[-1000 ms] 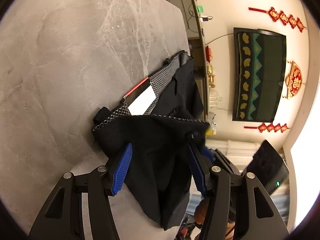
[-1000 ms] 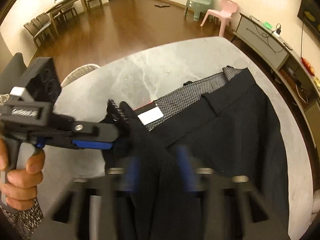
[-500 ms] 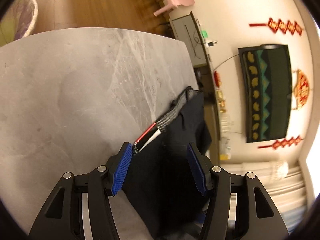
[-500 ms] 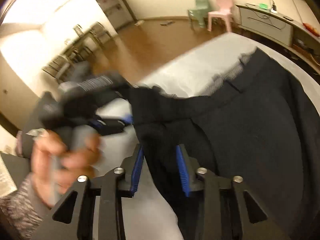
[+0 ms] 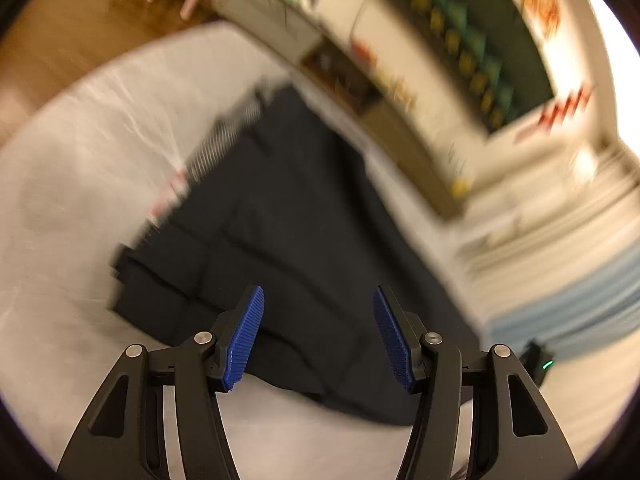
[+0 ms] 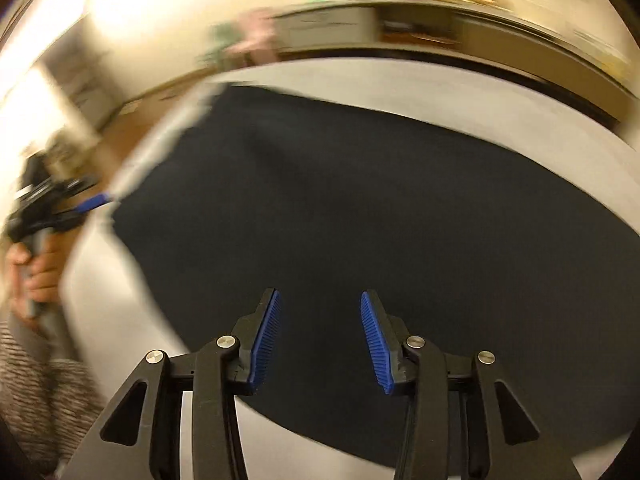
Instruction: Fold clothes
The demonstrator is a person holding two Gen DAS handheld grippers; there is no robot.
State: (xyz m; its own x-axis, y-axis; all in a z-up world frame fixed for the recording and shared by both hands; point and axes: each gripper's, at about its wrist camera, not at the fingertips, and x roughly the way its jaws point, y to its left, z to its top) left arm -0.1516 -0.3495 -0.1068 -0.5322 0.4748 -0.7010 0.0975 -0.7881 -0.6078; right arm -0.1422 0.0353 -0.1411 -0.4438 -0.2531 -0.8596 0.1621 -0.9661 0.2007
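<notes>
A: Half a second ago both tongs had black cloth between their fingers and held it up. Now I have let go, and the black garment [image 5: 288, 240] lies flat on the pale table [image 5: 72, 184].

B: Are the tongs open?

A: Yes. The left tongs [image 5: 318, 332] stand wide apart with nothing between the blue pads [image 5: 246, 332]; they hang over the near edge of the cloth. The right tongs [image 6: 320, 336] are also spread and hold nothing; under them I see only dark fabric.

B: Where exactly is the garment?

A: It is on the table, spread from the near side toward the far rim. In the left wrist view the checked lining [image 5: 224, 140] shows along its far left edge, with something white and red beside it, too blurred to name. In the right wrist view the left tongs [image 6: 60, 208] are beside that same edge, in my hand [image 6: 36, 276].

B: How far is the folding?

A: I judge it is in the middle. The cloth seems laid over itself once, because I see stepped layers at the left corner. It is still a big patch, so more folds are left. Both views are blurred, so I cannot count layers.
</notes>
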